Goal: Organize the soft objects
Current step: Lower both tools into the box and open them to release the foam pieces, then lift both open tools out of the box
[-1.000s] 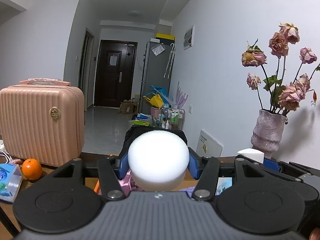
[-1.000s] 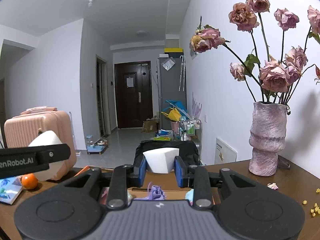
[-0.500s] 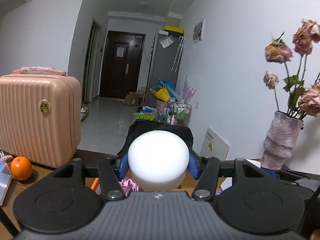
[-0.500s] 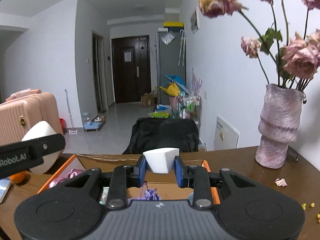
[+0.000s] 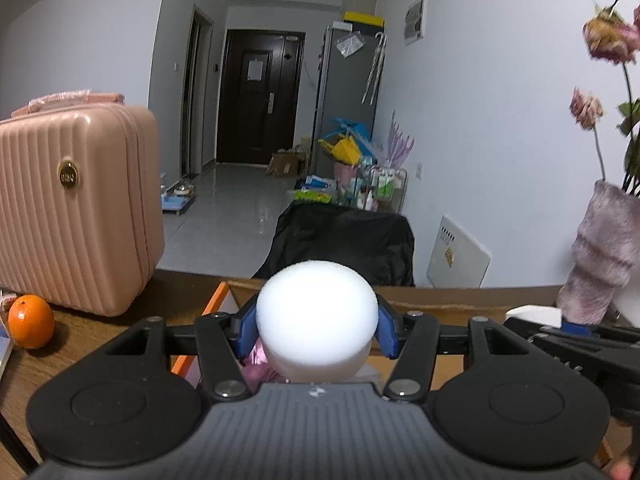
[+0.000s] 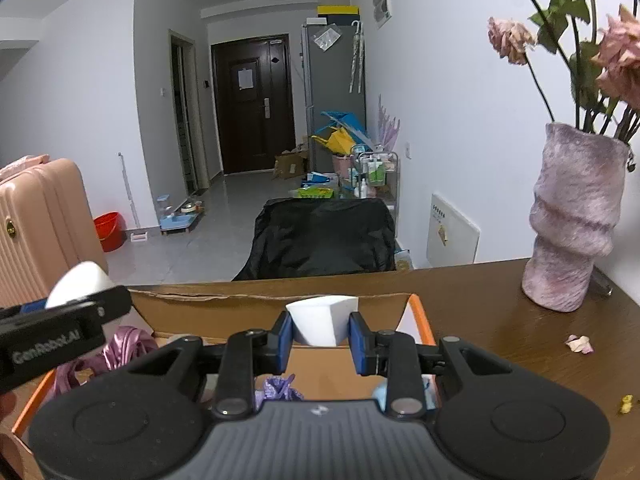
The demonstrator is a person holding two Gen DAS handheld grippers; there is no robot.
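My left gripper point(image 5: 318, 330) is shut on a round white foam sponge point(image 5: 317, 314) and holds it above the open cardboard box point(image 5: 432, 304). My right gripper point(image 6: 322, 338) is shut on a white wedge-shaped foam sponge point(image 6: 322, 320) over the same box point(image 6: 224, 310). In the right wrist view the left gripper point(image 6: 52, 332) shows at the left with its sponge point(image 6: 78, 284). Inside the box lie a pink satin cloth point(image 6: 124, 346), a purple soft item point(image 6: 278, 390) and a light blue item point(image 6: 380, 394).
A pink suitcase point(image 5: 76, 204) and an orange point(image 5: 31, 321) stand on the wooden table at the left. A purple vase point(image 6: 576, 216) with dried roses stands at the right, with petals point(image 6: 579, 343) on the table. A black-covered chair point(image 6: 324, 236) stands behind the table.
Both grippers have come down and forward over the box, each still holding its sponge. More of the box's inside shows now.
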